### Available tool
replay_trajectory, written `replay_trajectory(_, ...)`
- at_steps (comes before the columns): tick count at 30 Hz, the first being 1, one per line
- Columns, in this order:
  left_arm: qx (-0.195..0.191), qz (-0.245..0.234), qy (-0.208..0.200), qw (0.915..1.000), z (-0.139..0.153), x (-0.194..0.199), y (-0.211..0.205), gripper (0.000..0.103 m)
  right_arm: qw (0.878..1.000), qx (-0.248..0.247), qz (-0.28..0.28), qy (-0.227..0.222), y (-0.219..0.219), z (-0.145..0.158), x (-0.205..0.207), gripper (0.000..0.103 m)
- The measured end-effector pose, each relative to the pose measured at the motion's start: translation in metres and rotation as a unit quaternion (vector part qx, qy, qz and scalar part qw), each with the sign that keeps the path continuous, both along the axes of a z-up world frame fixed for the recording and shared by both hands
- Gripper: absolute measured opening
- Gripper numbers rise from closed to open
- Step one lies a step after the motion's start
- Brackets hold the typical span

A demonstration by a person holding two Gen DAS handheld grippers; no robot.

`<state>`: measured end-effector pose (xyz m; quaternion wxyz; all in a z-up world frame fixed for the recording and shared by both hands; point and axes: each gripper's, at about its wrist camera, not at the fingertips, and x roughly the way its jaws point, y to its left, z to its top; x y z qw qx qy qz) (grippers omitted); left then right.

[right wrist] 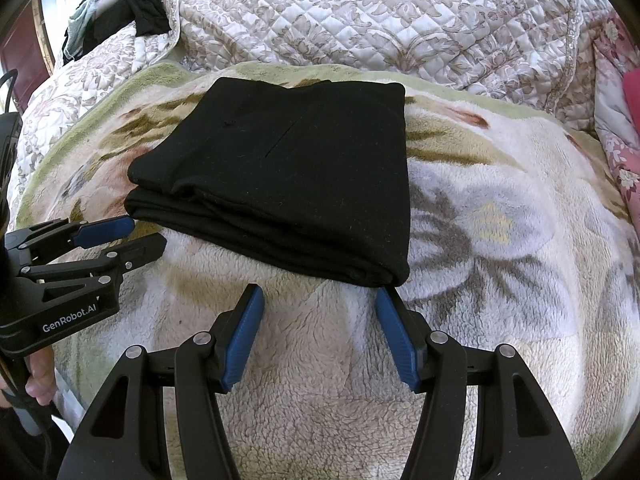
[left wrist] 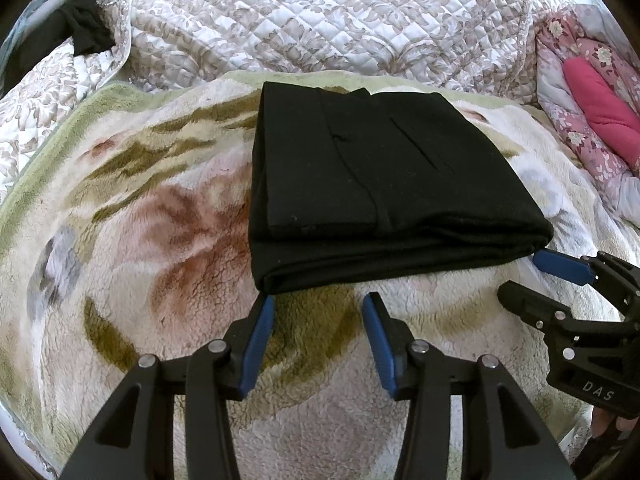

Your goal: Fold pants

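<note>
The black pants (left wrist: 372, 184) lie folded into a thick rectangle on a fluffy floral blanket (left wrist: 140, 220); they also show in the right wrist view (right wrist: 288, 176). My left gripper (left wrist: 318, 308) is open and empty, just short of the stack's near left corner. It shows at the left of the right wrist view (right wrist: 146, 234). My right gripper (right wrist: 320, 300) is open and empty, just short of the stack's near right corner. It shows at the right of the left wrist view (left wrist: 524, 276).
A quilted floral bedspread (left wrist: 320, 16) lies behind the blanket. Dark clothes (right wrist: 132, 8) are heaped at the far left. A pink floral quilt with a magenta pillow (left wrist: 600, 108) is at the right.
</note>
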<state>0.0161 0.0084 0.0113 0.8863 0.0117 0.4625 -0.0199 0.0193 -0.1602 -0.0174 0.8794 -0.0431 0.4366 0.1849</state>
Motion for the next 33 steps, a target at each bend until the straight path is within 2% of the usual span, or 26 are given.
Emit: replay_trajectory(33,0.003,-0.002,0.004,1.0,-0.0004,-0.0006,0.0018,0.051,1.0,-0.001,0.0,-0.001,0.0002,-0.0005,-0.0003,0.059)
